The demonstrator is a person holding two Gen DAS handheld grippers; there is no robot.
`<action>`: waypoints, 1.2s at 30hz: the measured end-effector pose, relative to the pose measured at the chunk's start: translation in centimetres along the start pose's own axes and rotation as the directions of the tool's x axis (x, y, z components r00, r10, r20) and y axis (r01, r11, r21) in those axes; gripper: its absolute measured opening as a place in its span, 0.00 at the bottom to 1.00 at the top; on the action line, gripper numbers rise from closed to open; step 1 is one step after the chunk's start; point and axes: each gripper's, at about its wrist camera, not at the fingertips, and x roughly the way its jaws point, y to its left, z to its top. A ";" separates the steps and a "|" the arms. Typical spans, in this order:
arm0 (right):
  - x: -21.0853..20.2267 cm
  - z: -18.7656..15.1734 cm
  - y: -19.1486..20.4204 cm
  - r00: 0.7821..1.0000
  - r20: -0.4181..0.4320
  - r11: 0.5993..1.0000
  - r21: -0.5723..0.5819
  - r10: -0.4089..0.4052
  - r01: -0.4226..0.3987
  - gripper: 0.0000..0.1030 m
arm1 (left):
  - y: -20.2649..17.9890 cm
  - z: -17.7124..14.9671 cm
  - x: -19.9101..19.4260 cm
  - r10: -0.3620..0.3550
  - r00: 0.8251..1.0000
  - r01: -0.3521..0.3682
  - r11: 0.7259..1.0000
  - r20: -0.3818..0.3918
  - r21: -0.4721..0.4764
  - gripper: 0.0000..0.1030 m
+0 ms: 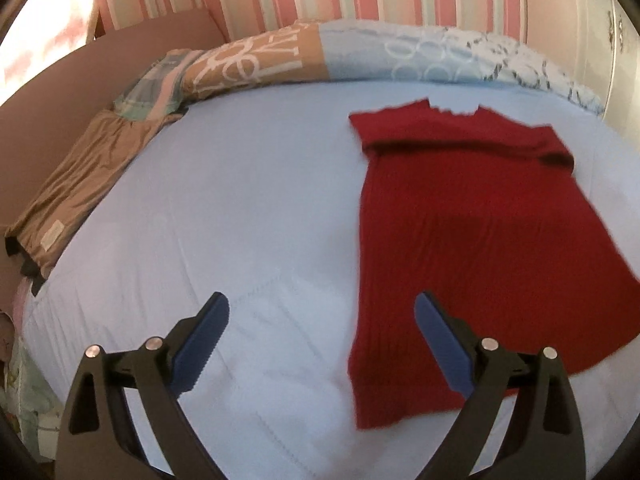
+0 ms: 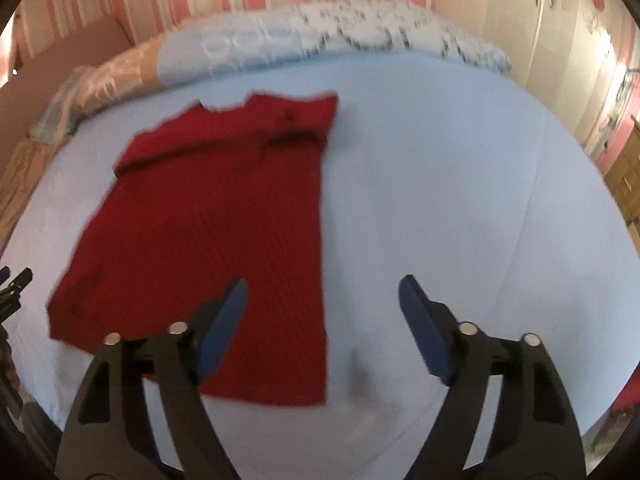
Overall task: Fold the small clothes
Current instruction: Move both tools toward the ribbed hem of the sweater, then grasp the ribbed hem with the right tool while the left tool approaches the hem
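A red ribbed shirt (image 1: 472,216) lies flat on the pale blue bed sheet (image 1: 240,200), its sleeves folded in and its collar toward the pillows. My left gripper (image 1: 322,300) hangs open over the shirt's near left corner, with its right finger above the cloth and its left finger above bare sheet. In the right wrist view the same shirt (image 2: 208,232) lies left of centre. My right gripper (image 2: 322,282) is open above the shirt's near right corner, with nothing between its blue pads. The other gripper's tip (image 2: 16,280) shows at the left edge.
A rolled patterned duvet (image 1: 360,56) runs along the far side of the bed under a pink striped wall. A brown folded garment (image 1: 76,200) lies at the bed's left edge. A white wardrobe (image 2: 560,40) and wooden furniture (image 2: 628,176) stand to the right.
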 end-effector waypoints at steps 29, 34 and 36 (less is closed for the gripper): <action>4.7 -5.4 0.8 0.985 -0.111 0.991 0.051 0.131 -0.126 0.10 | 2.5 -4.6 0.2 -0.062 0.997 0.058 0.995 -0.043 -0.079 0.92; 4.9 -5.6 0.5 0.982 -0.120 0.989 0.063 0.143 -0.136 0.10 | 2.1 -4.5 0.3 -0.096 0.994 0.091 0.992 -0.051 -0.084 0.91; 4.8 -5.6 0.7 0.983 -0.119 0.990 0.047 0.137 -0.132 0.10 | 1.9 -4.5 0.3 -0.106 0.993 0.102 0.991 -0.047 -0.084 0.91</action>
